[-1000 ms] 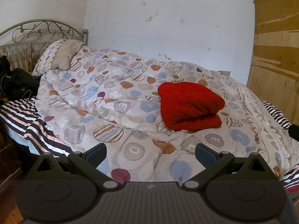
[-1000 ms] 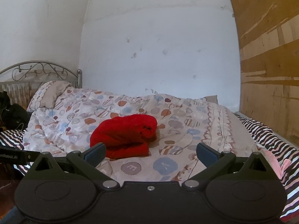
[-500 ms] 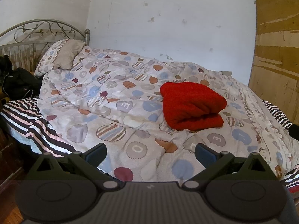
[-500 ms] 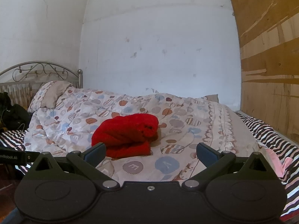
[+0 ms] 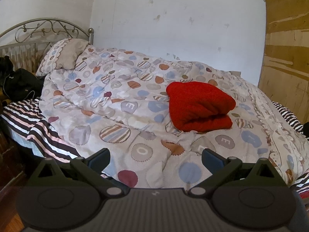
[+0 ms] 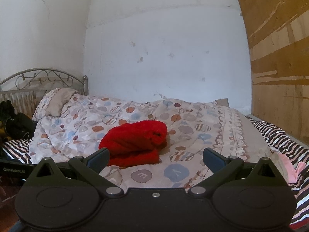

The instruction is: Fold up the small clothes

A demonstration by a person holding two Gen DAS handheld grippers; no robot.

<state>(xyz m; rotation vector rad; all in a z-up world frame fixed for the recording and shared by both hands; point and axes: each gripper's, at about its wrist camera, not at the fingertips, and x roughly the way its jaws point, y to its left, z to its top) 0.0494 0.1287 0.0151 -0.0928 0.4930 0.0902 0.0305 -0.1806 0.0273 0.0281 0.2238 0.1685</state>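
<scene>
The red cloth (image 5: 199, 106) lies folded on the bed (image 5: 115, 100), ahead of both tools. The left tool (image 5: 155, 157) and right tool (image 6: 155, 156) have their jaws apart and hold nothing, likely because the fold is finished.

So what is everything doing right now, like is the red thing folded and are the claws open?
red garment: folded, lying on the quilt.
left gripper: open, holding nothing.
right gripper: open, holding nothing.
quilt: spread over the bed, rumpled.
pillow: propped at the headboard end.
black bag: slumped beside the pillow.
</scene>
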